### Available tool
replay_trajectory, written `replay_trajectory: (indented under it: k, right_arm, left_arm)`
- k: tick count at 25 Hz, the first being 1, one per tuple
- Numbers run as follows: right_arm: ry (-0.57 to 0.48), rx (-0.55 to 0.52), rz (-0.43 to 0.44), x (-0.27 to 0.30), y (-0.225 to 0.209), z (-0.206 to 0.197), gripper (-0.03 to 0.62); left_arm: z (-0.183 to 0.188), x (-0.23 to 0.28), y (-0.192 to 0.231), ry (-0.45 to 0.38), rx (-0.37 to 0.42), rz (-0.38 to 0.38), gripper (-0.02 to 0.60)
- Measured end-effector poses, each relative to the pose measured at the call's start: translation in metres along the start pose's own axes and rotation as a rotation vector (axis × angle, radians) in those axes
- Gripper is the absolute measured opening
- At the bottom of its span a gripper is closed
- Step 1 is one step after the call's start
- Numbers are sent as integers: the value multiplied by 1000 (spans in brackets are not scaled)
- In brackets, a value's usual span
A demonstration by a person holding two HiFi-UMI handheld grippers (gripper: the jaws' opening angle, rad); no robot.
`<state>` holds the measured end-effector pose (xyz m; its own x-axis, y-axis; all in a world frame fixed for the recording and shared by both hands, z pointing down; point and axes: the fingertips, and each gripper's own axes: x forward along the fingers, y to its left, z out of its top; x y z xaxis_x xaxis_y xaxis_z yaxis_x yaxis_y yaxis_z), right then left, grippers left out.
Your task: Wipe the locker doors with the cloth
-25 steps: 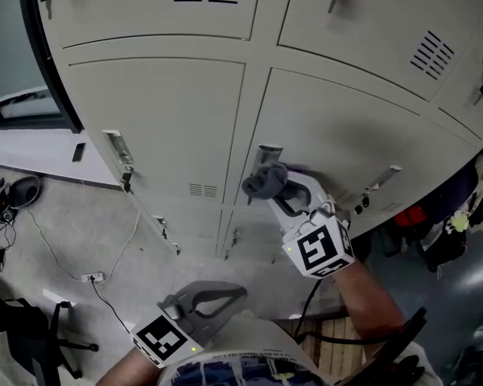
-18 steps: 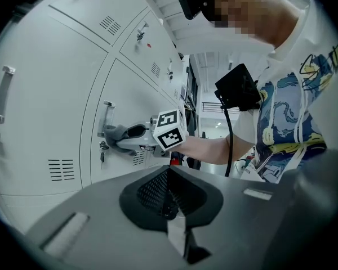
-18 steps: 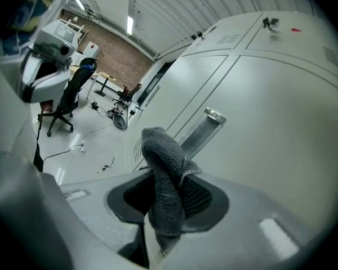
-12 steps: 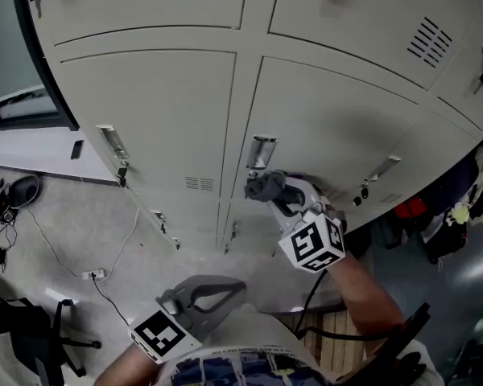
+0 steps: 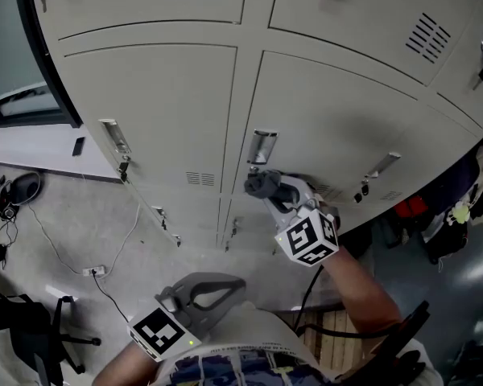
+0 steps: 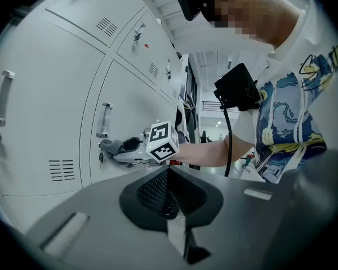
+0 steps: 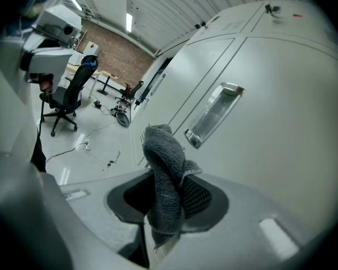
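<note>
Right gripper: jaws clamped on grey cloth, which sticks out bunched past tips. Cloth just below handle on door; contact with door unclear. Left gripper: jaws together, empty, well below handle.

No word, number or brand could be read anywhere: the locker doors bore no legible label, and the cubes on the left gripper and right gripper showed only black-and-white square patterns without letters.
</note>
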<state>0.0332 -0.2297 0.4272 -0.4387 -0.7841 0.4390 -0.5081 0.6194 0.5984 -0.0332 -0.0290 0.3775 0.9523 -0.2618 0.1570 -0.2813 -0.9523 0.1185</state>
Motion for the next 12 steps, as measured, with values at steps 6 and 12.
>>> replay_trajectory:
  k: [6,12]
  right_arm:
    - [-32,22,35,12,14,-15,112]
    - [-7,-59,7,25,25,-16,110]
  left_arm:
    - [3,0,-2,6,1,2,3]
    - [2,-1,-3,9,2,7,3]
